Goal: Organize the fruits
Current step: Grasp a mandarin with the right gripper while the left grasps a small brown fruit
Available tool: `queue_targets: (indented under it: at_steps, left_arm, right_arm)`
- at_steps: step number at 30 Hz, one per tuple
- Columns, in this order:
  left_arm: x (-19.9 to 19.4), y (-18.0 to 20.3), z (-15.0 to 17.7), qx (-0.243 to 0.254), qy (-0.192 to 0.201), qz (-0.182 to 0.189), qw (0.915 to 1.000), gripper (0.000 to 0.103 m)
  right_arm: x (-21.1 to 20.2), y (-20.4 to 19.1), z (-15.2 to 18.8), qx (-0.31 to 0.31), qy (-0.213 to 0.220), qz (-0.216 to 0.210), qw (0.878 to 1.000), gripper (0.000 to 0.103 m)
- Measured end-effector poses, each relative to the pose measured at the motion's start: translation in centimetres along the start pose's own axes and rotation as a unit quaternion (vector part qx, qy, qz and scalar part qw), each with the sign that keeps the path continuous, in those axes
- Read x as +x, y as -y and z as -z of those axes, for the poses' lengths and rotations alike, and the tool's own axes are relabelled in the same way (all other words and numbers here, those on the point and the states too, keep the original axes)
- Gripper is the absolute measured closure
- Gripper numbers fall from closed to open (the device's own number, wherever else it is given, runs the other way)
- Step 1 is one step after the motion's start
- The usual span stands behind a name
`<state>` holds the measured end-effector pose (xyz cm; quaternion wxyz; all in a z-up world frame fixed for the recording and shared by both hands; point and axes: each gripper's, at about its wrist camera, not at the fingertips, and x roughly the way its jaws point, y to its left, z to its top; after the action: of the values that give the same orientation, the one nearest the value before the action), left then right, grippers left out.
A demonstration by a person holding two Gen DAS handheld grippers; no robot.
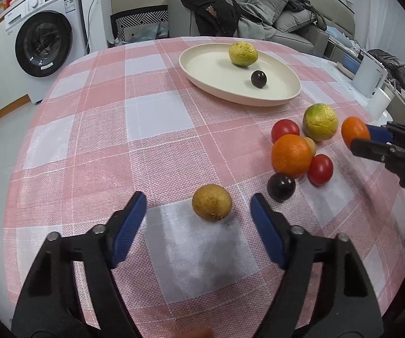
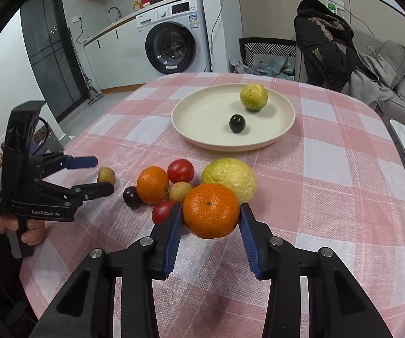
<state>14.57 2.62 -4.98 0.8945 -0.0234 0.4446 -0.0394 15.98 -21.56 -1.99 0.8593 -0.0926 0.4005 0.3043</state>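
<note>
The right gripper (image 2: 210,217) pinches an orange (image 2: 210,214) near the table's (image 2: 329,169) right edge; the left gripper (image 1: 198,205), spread wide, flanks a longan (image 1: 211,202).

My left gripper (image 1: 198,207) is spread wide around a small brown fruit (image 1: 211,202) on the checked cloth (image 1: 104,140), touching neither side. At far right, my right gripper (image 1: 367,138) clasps an orange (image 1: 353,130). The plate (image 1: 202,70) holds two fruits.

Black grippers (image 2: 210,219); blue ribbed pads (image 2: 171,242); silver screws (image 2: 146,241)
</note>
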Motion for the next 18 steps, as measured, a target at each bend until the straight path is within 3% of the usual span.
queue_targets:
  at_steps: [3, 10, 12, 13, 18]
  left_arm:
    - [0.4, 0.1, 0.1, 0.002, -0.009, 0.008, 0.9999, 0.050]
    - [0.2, 0.9, 0.2, 0.019, 0.000, 0.015, 0.9997, 0.059]
    - [0.3, 1.1, 0.3, 0.025, 0.000, 0.013, 0.9996, 0.075]
    - [0.3, 1.2, 0.3, 0.026, 0.000, 0.012, 0.9996, 0.077]
    - [-0.4, 1.3, 0.1, 0.026, 0.022, 0.014, 0.9993, 0.077]
  right_arm:
    - [-0.4, 0.4, -0.2, 0.006, 0.008, 0.000, 1.000, 0.062]
    - [-0.3, 0.8, -0.3, 0.011, 0.007, 0.001, 1.000, 0.062]
    - [-0.3, 0.8, -0.3, 0.011, 0.007, 0.001, 1.000, 0.062]
    - [-0.3, 0.8, -0.3, 0.011, 0.007, 0.001, 1.000, 0.062]
    - [-0.2, 0.9, -0.3, 0.013, 0.009, 0.002, 1.000, 0.062]
